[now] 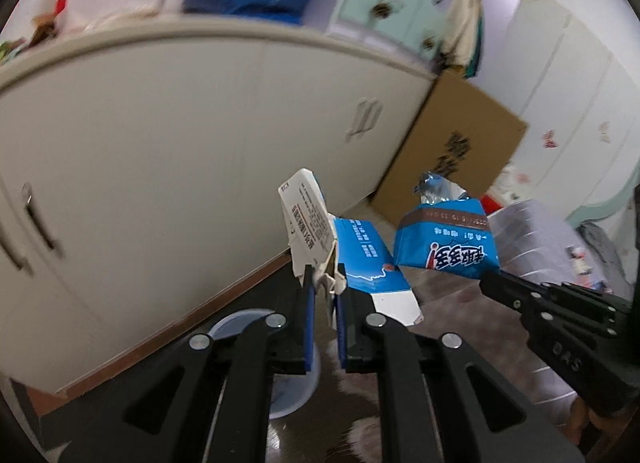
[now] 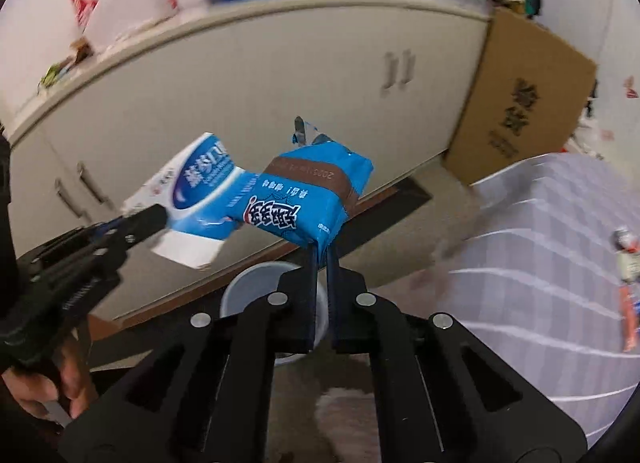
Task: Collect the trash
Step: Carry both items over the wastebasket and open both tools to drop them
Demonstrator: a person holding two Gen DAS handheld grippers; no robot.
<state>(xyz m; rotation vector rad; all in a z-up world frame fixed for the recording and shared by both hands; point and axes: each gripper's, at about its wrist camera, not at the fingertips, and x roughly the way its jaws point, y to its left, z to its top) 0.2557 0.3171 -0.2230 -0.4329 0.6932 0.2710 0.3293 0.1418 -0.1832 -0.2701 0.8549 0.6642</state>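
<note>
A: Describe the left gripper [image 1: 324, 283] construction.

B: Matte black plastic body with two angular linkage arms, each with triangular cut-outs. Four round silver pivot screws [image 1: 277, 320] sit across the linkage. The two narrow fingers [image 1: 308, 315] carry blue pads on their inner faces.

A: And the right gripper [image 2: 323, 259]?

B: Identical build: black frame, silver pivot screws, blue-lined fingers. Seen from the left wrist view, its side shows smaller silver fasteners along the finger rails and embossed lettering on the housing, which appears to read "DAS".

A: Any part of the person visible?

B: A hand [image 2: 44, 383] at the lower left edge of the right wrist view; clothing cannot be made out.
</note>
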